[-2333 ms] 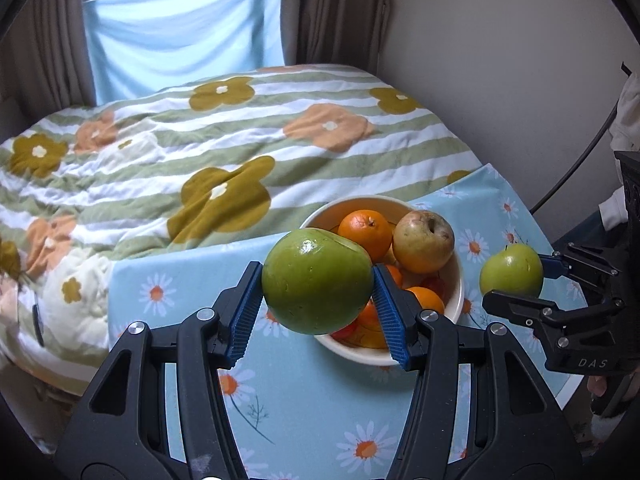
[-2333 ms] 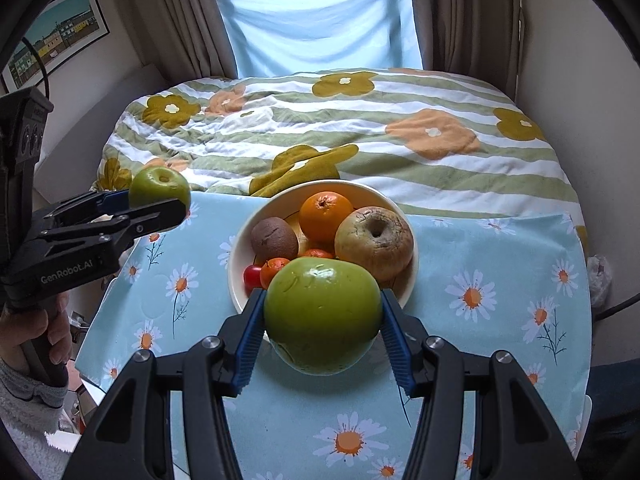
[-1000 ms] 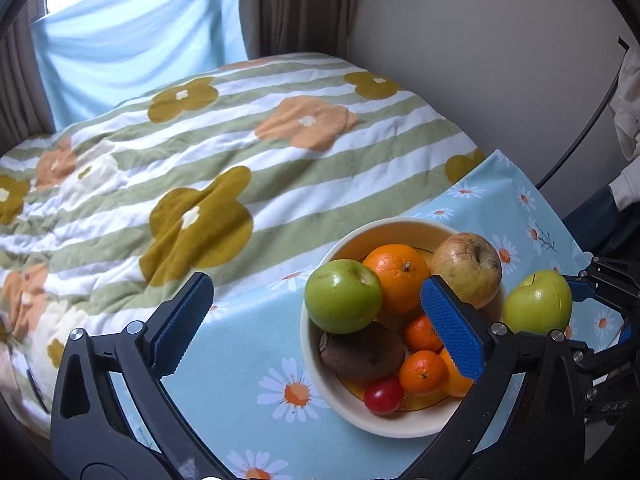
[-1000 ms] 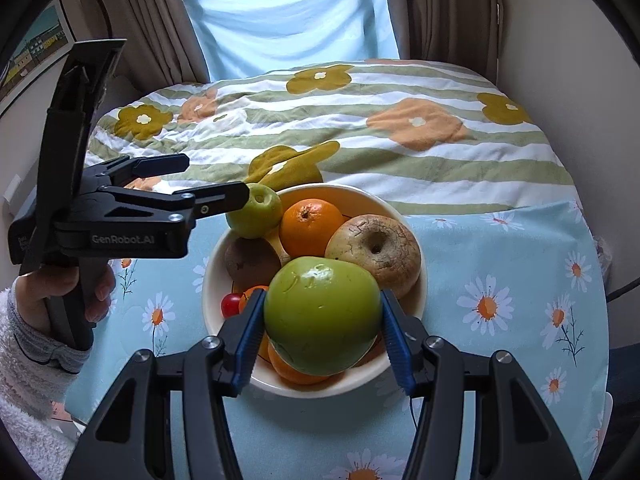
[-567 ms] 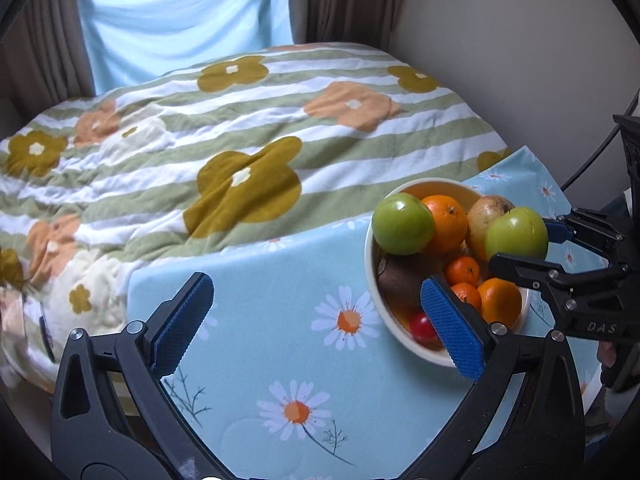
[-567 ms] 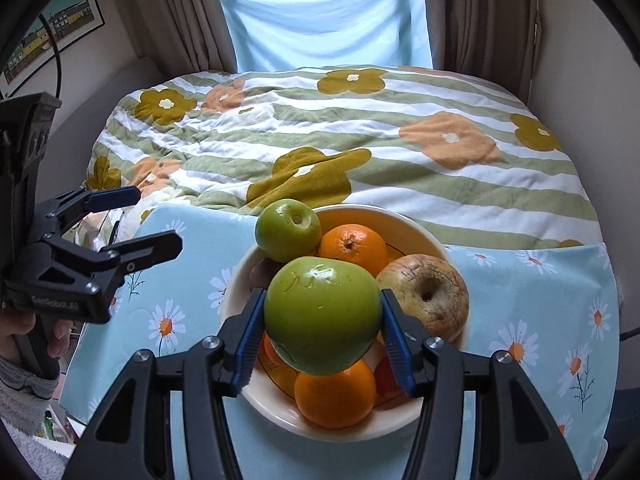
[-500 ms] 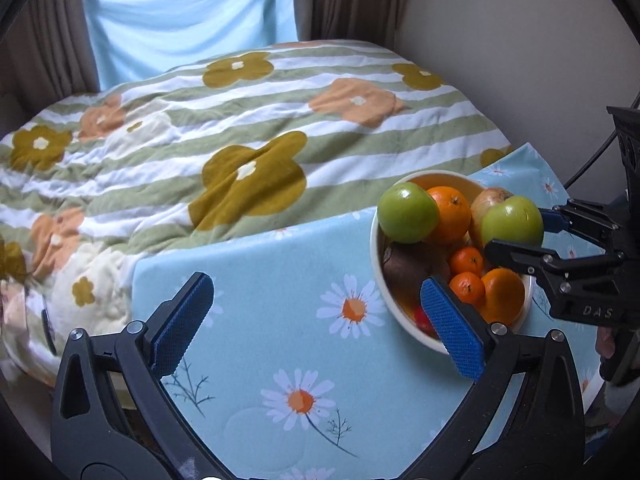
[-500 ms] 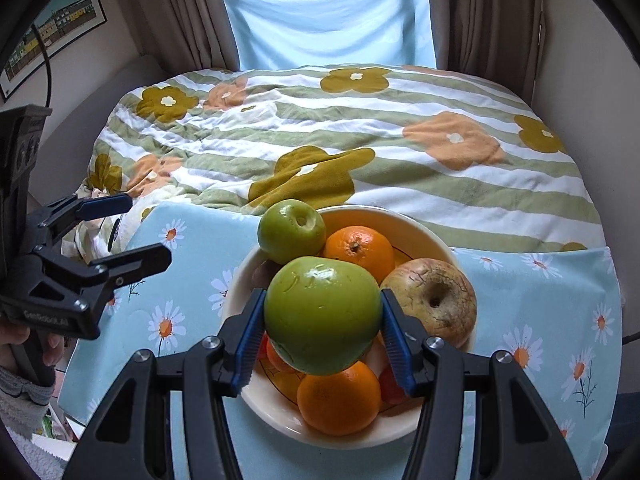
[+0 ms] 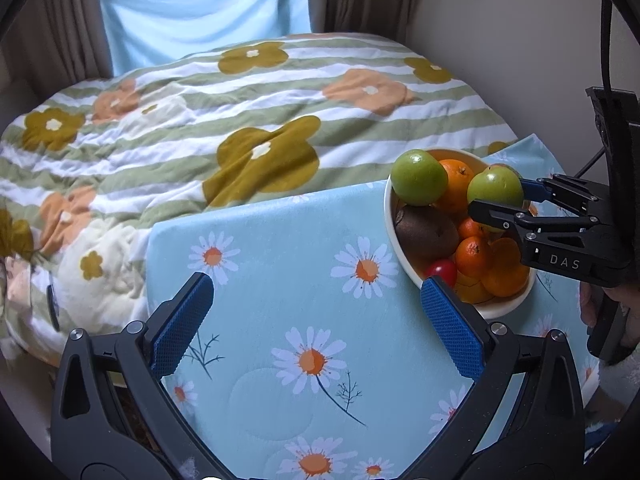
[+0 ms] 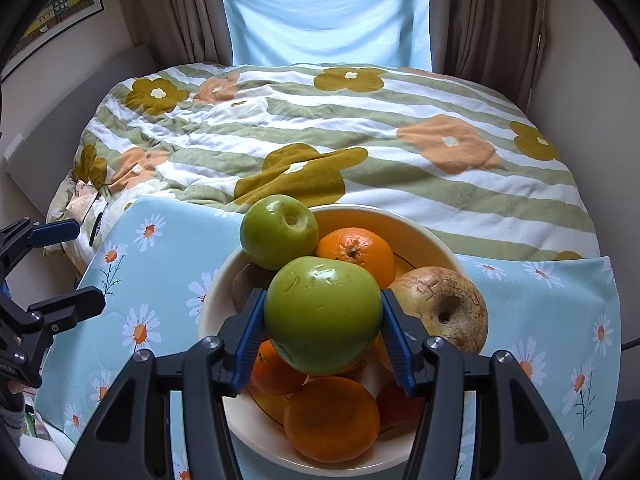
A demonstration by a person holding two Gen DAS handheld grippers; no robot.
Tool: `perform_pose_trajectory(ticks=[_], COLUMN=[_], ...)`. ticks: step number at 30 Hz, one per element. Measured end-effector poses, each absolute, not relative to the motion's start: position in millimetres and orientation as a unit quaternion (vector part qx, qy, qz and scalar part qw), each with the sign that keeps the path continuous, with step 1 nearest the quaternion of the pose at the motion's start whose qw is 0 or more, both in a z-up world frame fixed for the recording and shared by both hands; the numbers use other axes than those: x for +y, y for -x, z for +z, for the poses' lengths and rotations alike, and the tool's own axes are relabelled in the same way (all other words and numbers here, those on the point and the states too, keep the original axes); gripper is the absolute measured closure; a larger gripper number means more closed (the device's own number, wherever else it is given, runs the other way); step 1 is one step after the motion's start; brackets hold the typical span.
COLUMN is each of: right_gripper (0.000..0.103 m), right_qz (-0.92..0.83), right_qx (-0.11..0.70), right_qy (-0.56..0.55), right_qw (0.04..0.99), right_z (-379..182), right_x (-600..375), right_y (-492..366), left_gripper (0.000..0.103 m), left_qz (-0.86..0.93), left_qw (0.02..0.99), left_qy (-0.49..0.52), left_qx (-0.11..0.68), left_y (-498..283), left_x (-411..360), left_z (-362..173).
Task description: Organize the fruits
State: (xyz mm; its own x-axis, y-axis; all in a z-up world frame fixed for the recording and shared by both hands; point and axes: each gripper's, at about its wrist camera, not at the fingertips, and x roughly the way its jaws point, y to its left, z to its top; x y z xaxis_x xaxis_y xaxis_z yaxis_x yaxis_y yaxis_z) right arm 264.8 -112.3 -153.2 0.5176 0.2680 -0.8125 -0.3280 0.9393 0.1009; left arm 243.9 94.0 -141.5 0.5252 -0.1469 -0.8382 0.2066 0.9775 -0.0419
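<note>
A cream bowl (image 10: 424,236) (image 9: 389,216) on the daisy tablecloth holds oranges, a kiwi, a brownish apple (image 10: 444,312) and a green apple (image 10: 278,236) (image 9: 418,176) at its far left rim. My right gripper (image 10: 322,332) is shut on a second green apple (image 10: 322,314) and holds it over the bowl's middle; it also shows in the left wrist view (image 9: 495,189). My left gripper (image 9: 316,320) is open and empty, over the tablecloth left of the bowl.
The light blue daisy tablecloth (image 9: 280,320) covers the table. Behind it lies a bed with a striped flower quilt (image 10: 340,128). A wall is at the right and curtains (image 10: 480,12) at the back.
My left gripper let go of its green apple in the bowl, opened and drew back to the left. My right gripper has moved its apple forward over the bowl.
</note>
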Motion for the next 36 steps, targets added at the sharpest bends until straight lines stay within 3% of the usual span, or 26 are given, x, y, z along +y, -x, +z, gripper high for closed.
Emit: perform_pose_trajectory(ticks=[2, 4, 15, 29, 31, 36], right_gripper=[0.038, 0.011, 0.009, 0.008, 0.0, 0.0], right_qz=[0.176, 0.179, 0.17, 0.155, 0.149, 0.126], right_qx=[0.445, 0.431, 0.413, 0.381, 0.379, 0.363], right_qy=[0.022, 0.015, 0.01, 0.002, -0.001, 0.0], right_qw=[0.878, 0.884, 0.895, 0.911, 0.913, 0.923], right_z=[-148.8, -142.9, -130.4, -64.2, -55.1, -31.8], right_x=[-113.6, -114.0, -128.6, -184.8, -194.9, -218.9], right_y=[-262.2, -260.0, -251.1, -183.9, -171.2, -130.5], left_gripper=[0.0, 0.0, 0.0, 0.0, 0.0, 0.0], left_qz=[-0.1, -0.099, -0.092, -0.044, -0.035, -0.02], left_qw=[0.872, 0.872, 0.877, 0.908, 0.913, 0.923], left_qy=[-0.032, -0.033, -0.043, -0.025, -0.019, -0.004], left_qx=[0.478, 0.479, 0.469, 0.416, 0.407, 0.384], left_y=[-242.7, -241.2, -227.5, -156.9, -142.3, -105.7], left_x=[93.8, 92.7, 75.7, 33.2, 26.6, 13.9], left_z=[-142.7, -143.4, -131.9, -65.6, -56.3, -38.2])
